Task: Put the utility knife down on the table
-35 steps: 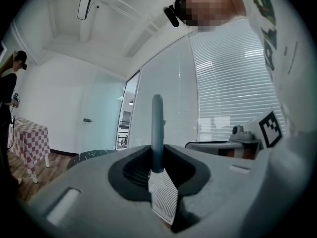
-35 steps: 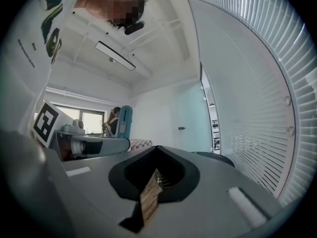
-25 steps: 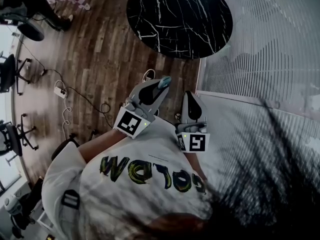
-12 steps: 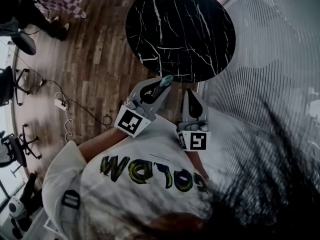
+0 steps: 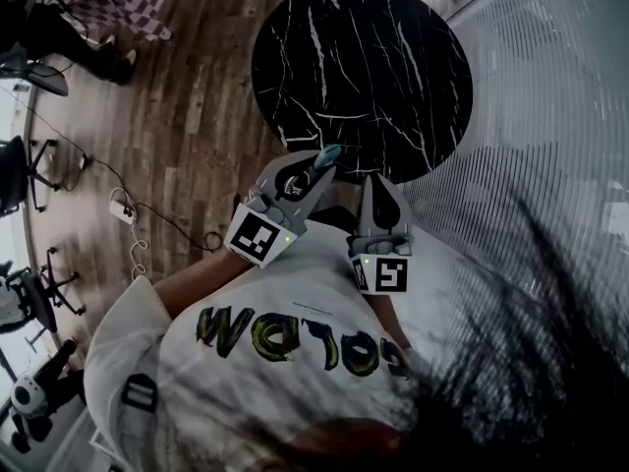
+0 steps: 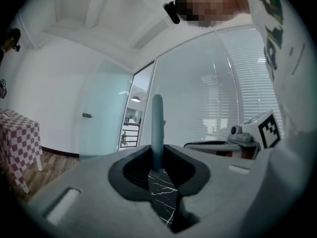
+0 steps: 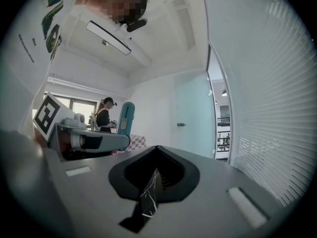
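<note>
Brown wooden plank floor (image 5: 197,106) fills the room below, and white slatted blinds (image 5: 550,116) close it on the side of the right jaws. A round black marble table with white veins (image 5: 364,67) lies just ahead of both pairs of jaws, and its near edge shows under their tips. The left gripper (image 5: 316,170) has its jaws pinching a slim teal utility knife (image 6: 157,125), which stands upright between the tips and rises well above them; it is carried in the jaws, not lying on the table. The right gripper (image 7: 157,148) is just beside the left one, with its jaws pressed together and nothing between them. Far beyond the right jaws stands a person in a dark top (image 7: 105,117). A red-and-white checked cloth (image 6: 17,138) hangs far to the left of the left jaws.
</note>
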